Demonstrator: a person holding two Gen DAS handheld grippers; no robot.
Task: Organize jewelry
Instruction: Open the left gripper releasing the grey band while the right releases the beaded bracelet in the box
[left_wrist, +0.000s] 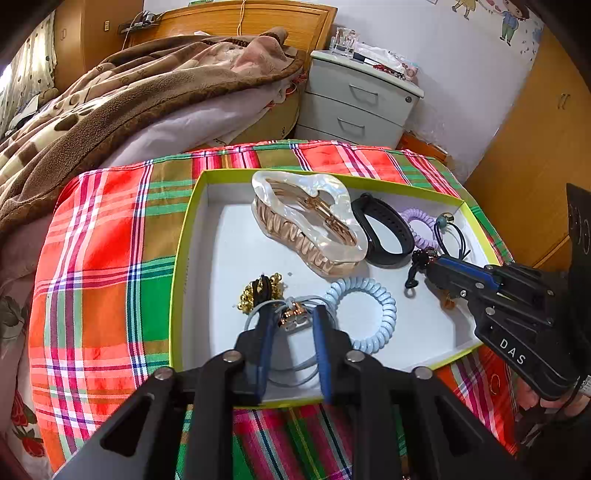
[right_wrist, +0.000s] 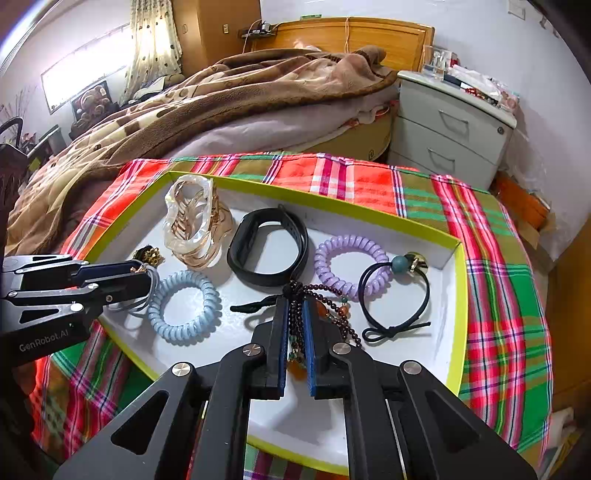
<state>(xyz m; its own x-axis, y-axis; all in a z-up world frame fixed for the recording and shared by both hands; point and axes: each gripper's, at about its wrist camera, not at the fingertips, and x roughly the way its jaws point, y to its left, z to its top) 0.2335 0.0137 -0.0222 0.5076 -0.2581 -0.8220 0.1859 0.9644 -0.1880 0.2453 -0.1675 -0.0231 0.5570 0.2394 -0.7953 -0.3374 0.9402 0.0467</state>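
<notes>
A shallow white box with a lime-green rim (left_wrist: 192, 229) lies on a plaid cloth and holds the jewelry. My left gripper (left_wrist: 293, 314) stands open at the box's near left. A grey hair tie with a rose-gold charm (left_wrist: 295, 322) lies between its fingers, beside a gold cluster (left_wrist: 275, 278) and a pale blue coil tie (left_wrist: 369, 310). My right gripper (right_wrist: 294, 302) is shut on a dark beaded bracelet (right_wrist: 347, 325) with orange beads, low over the box floor. Further in lie a pearl claw clip (right_wrist: 192, 225), a black band (right_wrist: 266, 243), a purple coil tie (right_wrist: 351, 258) and a black elastic with a teal bead (right_wrist: 395, 295).
The plaid cloth (left_wrist: 110, 240) covers the surface around the box. Behind it are a bed with a brown blanket (left_wrist: 129, 92), a grey nightstand (left_wrist: 358, 103) with clutter on top, and a wooden wardrobe (left_wrist: 535, 147) at the right.
</notes>
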